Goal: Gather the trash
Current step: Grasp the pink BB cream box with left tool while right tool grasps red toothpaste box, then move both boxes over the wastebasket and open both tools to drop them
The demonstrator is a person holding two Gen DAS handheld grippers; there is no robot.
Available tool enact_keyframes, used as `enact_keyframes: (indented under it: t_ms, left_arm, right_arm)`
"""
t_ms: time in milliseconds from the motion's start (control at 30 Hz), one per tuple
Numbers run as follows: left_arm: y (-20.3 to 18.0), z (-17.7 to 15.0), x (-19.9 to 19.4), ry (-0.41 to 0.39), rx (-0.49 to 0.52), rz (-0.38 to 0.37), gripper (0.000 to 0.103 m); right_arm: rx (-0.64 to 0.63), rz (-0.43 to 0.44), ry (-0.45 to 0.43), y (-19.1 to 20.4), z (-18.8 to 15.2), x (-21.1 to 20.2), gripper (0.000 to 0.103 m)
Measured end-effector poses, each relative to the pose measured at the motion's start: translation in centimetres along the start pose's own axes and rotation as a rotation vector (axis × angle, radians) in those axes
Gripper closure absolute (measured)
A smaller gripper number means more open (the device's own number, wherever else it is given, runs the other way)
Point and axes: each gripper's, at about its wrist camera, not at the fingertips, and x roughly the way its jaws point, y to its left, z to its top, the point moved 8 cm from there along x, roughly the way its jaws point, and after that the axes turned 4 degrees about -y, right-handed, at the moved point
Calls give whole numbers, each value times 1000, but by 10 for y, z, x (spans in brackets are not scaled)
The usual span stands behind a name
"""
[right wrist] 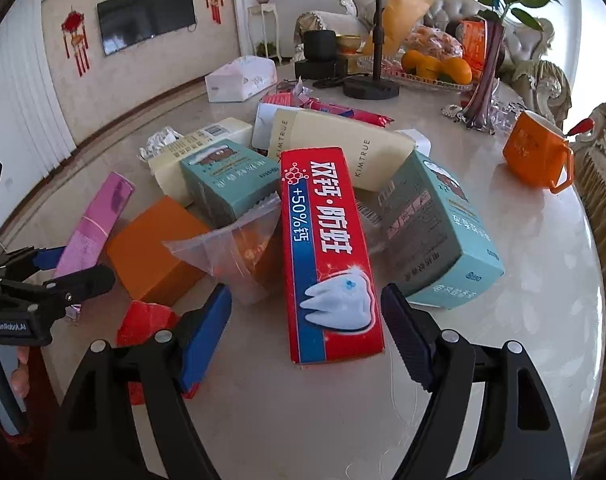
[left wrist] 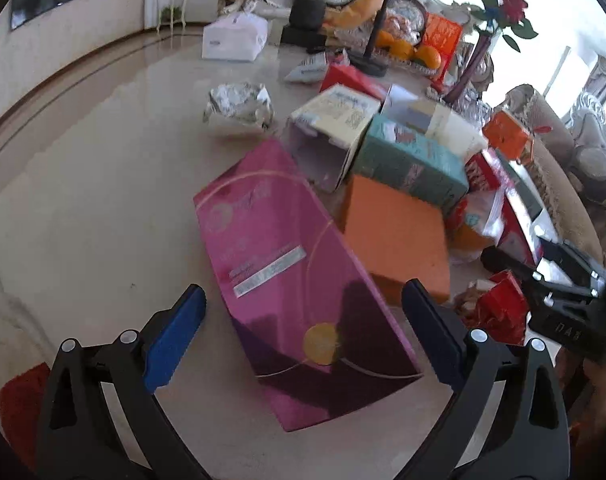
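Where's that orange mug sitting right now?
The orange mug stands at the right in the right wrist view, near the table's far right edge, apart from the boxes, just right of the vase holding a red rose.

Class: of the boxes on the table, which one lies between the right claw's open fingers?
The red toothpaste box, with a white tooth printed on it. Its near end sits between the right claw; the teal boxes lie beside it.

Left gripper [left wrist: 303, 320] and right gripper [right wrist: 305, 320]: both angled downward, jaws spread wide, nothing pressed between the blue pads. In the right wrist view, a hand [right wrist: 17, 372] grips the left gripper's handle.
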Motion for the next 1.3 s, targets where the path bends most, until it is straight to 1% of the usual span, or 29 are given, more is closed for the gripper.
enact_keyframes:
  t_ms: [33, 133, 267, 300, 333, 367, 400, 433, 500, 600, 633, 667, 700, 767, 800, 833, 867, 900, 967, 1000, 1067, 1100, 1133, 1200, 1267, 1300]
  left_arm:
    - [1, -1, 0, -1, 11, 6, 8]
    - [5, -3, -3, -5, 12, -15, 8]
    - [6, -3, -3, -13, 31, -19, 8]
    - [6, -3, -3, -18, 39, -17, 10]
    - [6, -3, -3, -23, 52, -11, 16]
    - [7, -4, -4, -34, 74, 10, 22]
    - [8, -4, -5, -39, 91, 21, 29]
    - [10, -5, -6, -41, 106, 26, 32]
    - [12, -5, -8, -37, 115, 4, 33]
    - [17, -9, -11, -18, 154, 14, 33]
    - [20, -10, -13, -19, 148, 18, 29]
    - [25, -11, -14, -14, 134, 53, 25]
    - [29, -12, -14, -14, 122, 80, 23]
    - [29, -12, -14, -32, 123, 89, 23]
    - [29, -12, -14, -37, 137, 101, 23]
    - [28, -13, -13, -39, 153, 114, 28]
    - [26, -12, -11, -51, 187, 139, 36]
    - [25, -10, -11, -65, 202, 134, 46]
    - [25, -8, -10, -56, 218, 125, 46]
    - [25, -7, -11, -54, 222, 96, 47]
    - [27, -6, -19, -50, 189, -1, 47]
    - [27, -5, -25, -62, 180, -37, 47]
    - [28, -4, -33, -76, 176, -63, 47]
    - [30, -1, -60, -123, 190, -123, 47]
    - [29, -5, -87, -150, 215, -205, 47]
    - [28, -12, -107, -161, 248, -262, 47]
  right_arm:
    - [-3, -2, 3, -1, 0, 1, 30]
    - [-10, -17, -2, -3, 0, -1, 30]
    - [27, -16, 12, -7, -1, 2, 30]
    - [36, -11, 19, -7, -2, 3, 33]
    - [42, -3, 26, -7, -3, 3, 35]
    - [49, 9, 32, -5, -3, 3, 43]
    - [55, 15, 38, -4, -4, 3, 45]
    - [59, 14, 42, -4, -5, 3, 45]
    - [61, 11, 45, -3, -7, 2, 45]
    - [67, 1, 38, -3, -9, 0, 45]
    - [64, -4, 35, -4, -9, -1, 44]
    - [65, -9, 34, -4, -9, -1, 44]
    - [70, -14, 37, -5, -9, 0, 44]
    - [96, -19, 49, -7, -8, 2, 45]
    - [107, -16, 55, -8, -8, 2, 49]
    - [113, -11, 57, -7, -8, 3, 56]
    - [125, -14, 58, -8, -8, 2, 66]
    - [145, -12, 54, -8, -9, 1, 68]
    - [184, -18, 35, -10, -12, -4, 69]
    - [215, -29, 10, -13, -14, -11, 69]
    - [298, -6, -37, -18, -17, -23, 69]
    - [350, 32, -61, -20, -19, -30, 69]
    - [414, 90, -99, -21, -22, -42, 69]
    - [469, 115, -156, -22, -26, -63, 69]
    - [504, 143, -227, -11, -38, -99, 69]
    - [503, 151, -246, -4, -43, -110, 69]
